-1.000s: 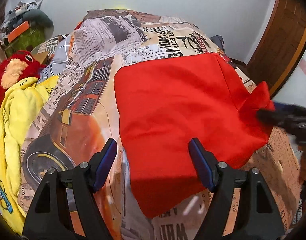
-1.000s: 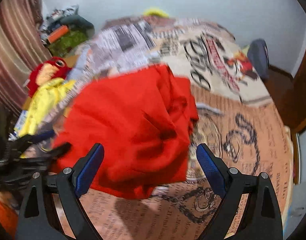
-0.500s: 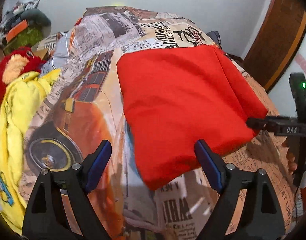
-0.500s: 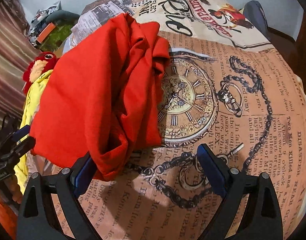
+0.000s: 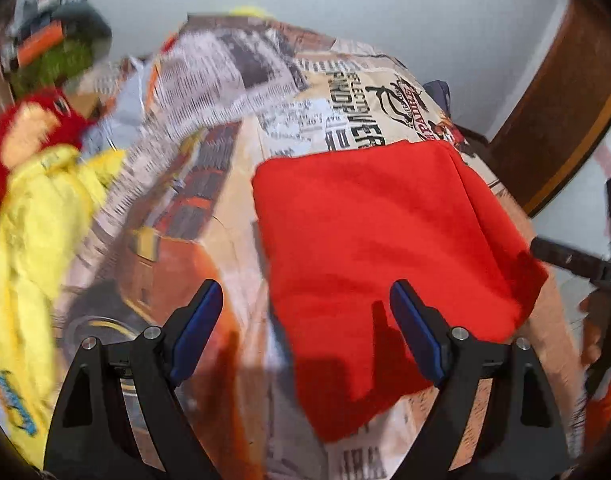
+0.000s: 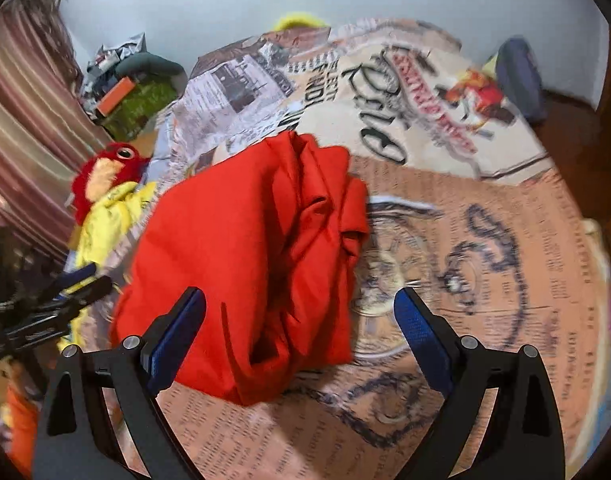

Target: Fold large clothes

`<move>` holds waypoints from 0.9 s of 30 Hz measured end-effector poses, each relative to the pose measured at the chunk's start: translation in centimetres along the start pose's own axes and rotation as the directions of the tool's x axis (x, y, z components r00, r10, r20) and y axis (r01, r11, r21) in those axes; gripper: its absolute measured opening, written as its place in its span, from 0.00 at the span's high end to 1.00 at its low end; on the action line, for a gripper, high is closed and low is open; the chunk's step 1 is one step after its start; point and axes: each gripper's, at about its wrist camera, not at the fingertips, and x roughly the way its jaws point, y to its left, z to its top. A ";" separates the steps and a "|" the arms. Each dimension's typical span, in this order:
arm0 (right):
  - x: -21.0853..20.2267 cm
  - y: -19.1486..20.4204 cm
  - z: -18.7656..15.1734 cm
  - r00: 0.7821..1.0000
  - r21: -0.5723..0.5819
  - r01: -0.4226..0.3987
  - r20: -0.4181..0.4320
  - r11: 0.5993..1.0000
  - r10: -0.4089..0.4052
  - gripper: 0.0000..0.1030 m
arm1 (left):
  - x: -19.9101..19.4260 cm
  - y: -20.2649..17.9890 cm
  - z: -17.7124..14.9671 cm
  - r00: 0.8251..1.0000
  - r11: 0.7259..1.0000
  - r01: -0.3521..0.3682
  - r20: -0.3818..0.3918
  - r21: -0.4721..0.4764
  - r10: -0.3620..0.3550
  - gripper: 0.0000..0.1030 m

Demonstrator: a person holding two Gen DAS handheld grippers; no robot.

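Red garment (image 5: 377,240) lies folded on printed bedspread (image 5: 209,200); left gripper (image 5: 305,332) and right gripper (image 6: 299,328) fingers spread, gripping nothing

Bed (image 5: 337,92) w/ newspaper-print cover, carrying: folded red garment (image 5: 377,232) at centre; yellow garment (image 5: 29,248) & red plush toy (image 5: 21,136) along its left edge.

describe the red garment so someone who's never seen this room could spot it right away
Start at the bed, covered in a newspaper-and-clock print spread. In the middle of it lies the red garment, a plain bright-red cloth folded into a rough rectangle with a bunched edge. Unlike the yellow garment and the red plush bird at the bed's side, it is unprinted and flat.
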 end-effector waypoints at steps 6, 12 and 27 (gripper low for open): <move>4.5 -2.5 0.7 0.995 0.097 -0.024 -0.095 0.995 0.033 0.09 | 5.1 3.2 0.5 0.962 0.947 0.218 -0.109 -0.236 -0.249 0.17; 7.2 -3.4 1.3 0.983 0.151 -0.100 -0.139 0.984 0.121 0.09 | 8.4 4.4 0.8 0.920 0.883 0.308 -0.127 -0.354 -0.372 0.17; 5.0 -1.2 2.3 0.968 0.199 -0.212 -0.091 0.957 0.233 0.74 | 8.1 4.1 1.2 0.870 0.796 0.429 -0.041 -0.426 -0.491 0.58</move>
